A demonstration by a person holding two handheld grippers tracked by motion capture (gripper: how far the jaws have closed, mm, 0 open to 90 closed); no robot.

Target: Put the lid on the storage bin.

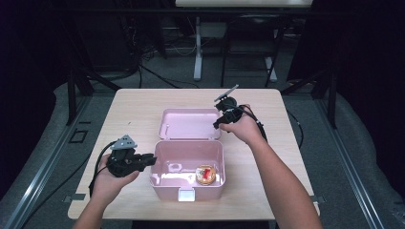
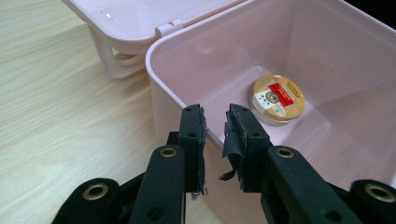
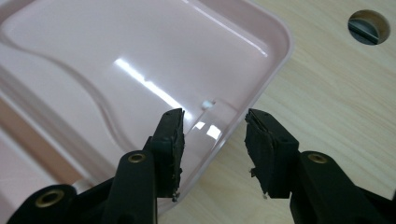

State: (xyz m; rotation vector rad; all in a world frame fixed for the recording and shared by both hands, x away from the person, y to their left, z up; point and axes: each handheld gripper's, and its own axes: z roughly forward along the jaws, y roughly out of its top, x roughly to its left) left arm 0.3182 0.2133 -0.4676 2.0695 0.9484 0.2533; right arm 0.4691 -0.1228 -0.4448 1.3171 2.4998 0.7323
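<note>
Pink box (image 1: 187, 177) sits near the front edge of my counter (image 1: 138, 107), its lid (image 1: 190, 123) thrown back flat behind it. A round gold tin (image 1: 206, 174) with a red label lies on the box floor, toward the right side. My left tongs (image 2: 216, 122) straddle the box's left wall, the jaws a narrow gap apart, one inside, one outside; I cannot tell if the pads bite. My right tongs (image 3: 214, 127) straddle the lid's right rim, jaws apart, clear of it.
</note>
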